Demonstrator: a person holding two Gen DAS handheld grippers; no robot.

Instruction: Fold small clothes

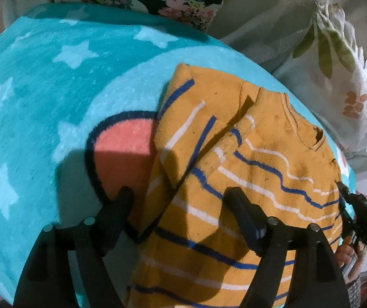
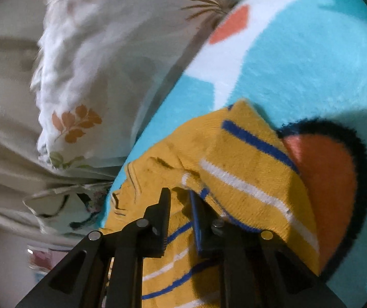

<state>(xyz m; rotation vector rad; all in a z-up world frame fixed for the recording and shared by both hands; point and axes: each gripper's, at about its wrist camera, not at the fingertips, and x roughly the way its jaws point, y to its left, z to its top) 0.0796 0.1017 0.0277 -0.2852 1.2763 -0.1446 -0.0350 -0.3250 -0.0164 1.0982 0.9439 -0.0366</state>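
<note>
A small mustard-yellow sweater with blue and white stripes lies on a teal star blanket. Its left sleeve is folded in across the chest. My left gripper is open and empty, its fingers spread above the sweater's lower body. My right gripper shows at the sweater's right edge in the left wrist view. In the right wrist view it hangs low over the sweater near the collar, jaws narrowly apart with nothing clearly pinched between them.
A white floral pillow lies beyond the blanket on the right; it also shows in the right wrist view. A flowered cloth lies at the far edge. The blanket bears an orange patch with a black outline.
</note>
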